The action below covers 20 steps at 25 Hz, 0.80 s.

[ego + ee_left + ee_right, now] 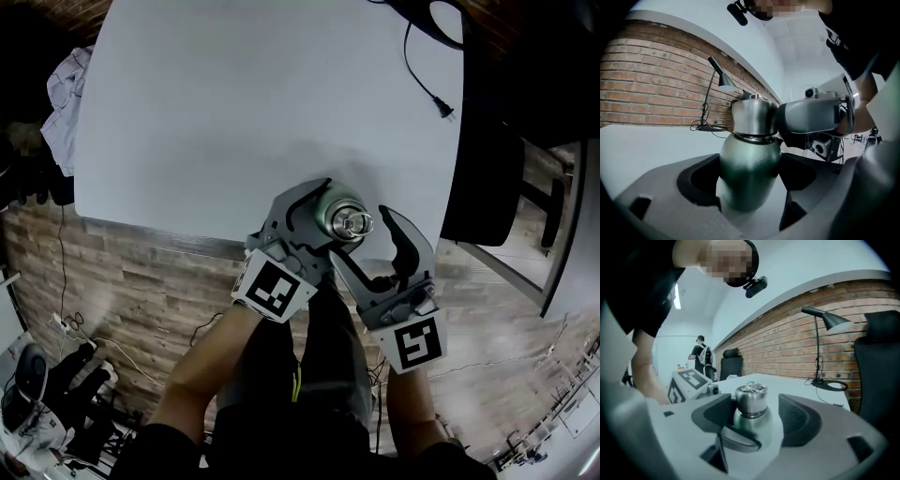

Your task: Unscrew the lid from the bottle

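Note:
A dark green metal bottle (328,208) with a steel screw lid (352,223) stands near the white table's front edge. My left gripper (319,217) is shut on the bottle's body (749,164), with one jaw on each side of it. The lid (753,117) rises above those jaws. My right gripper (364,236) comes in from the right at lid height. Its jaws stand open on either side of the lid (751,401), with a clear gap on the right side. In the right gripper view (754,414) the left gripper's marker cube (686,383) shows behind the bottle.
The white table (234,112) stretches away behind the bottle. A black power cable with a plug (427,89) lies at its far right. A dark chair (497,178) stands to the right. A desk lamp (825,319) stands by the brick wall. A cloth (66,94) lies left of the table.

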Tool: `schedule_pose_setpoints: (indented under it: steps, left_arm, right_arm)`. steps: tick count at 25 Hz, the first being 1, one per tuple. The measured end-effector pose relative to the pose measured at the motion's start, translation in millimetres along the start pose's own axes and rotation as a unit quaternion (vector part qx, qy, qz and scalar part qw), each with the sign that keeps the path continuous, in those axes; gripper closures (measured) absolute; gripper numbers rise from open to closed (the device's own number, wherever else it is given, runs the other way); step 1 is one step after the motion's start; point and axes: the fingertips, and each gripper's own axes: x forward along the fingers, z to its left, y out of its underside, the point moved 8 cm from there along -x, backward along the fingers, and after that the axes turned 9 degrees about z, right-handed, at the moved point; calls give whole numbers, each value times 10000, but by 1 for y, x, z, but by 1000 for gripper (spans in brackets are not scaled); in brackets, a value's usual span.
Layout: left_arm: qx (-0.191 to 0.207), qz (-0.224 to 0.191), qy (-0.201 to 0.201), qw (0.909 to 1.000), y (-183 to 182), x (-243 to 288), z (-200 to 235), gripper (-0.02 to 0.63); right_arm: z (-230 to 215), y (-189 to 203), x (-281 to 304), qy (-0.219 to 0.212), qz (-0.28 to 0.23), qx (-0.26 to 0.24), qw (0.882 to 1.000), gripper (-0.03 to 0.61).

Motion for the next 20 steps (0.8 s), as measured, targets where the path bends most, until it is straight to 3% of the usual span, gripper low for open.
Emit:
schedule_pose_setpoints:
  steps: [3, 7, 14, 20]
  left_arm:
    - [56, -55, -29, 10000, -3, 1, 0, 245]
    - [30, 78, -28, 10000, 1, 1, -1, 245]
    - [34, 21, -42, 10000, 0, 1, -1, 245]
    - [37, 26, -23, 10000, 0, 2, -1, 245]
  right_arm:
    - [7, 2, 3, 518, -139, 242, 9983, 282]
    - [8, 1, 11, 764, -124, 180, 9968, 282]
    - [11, -2, 18, 650, -111, 26, 9978, 282]
    - [8, -3, 22, 319, 73, -472, 9983, 311]
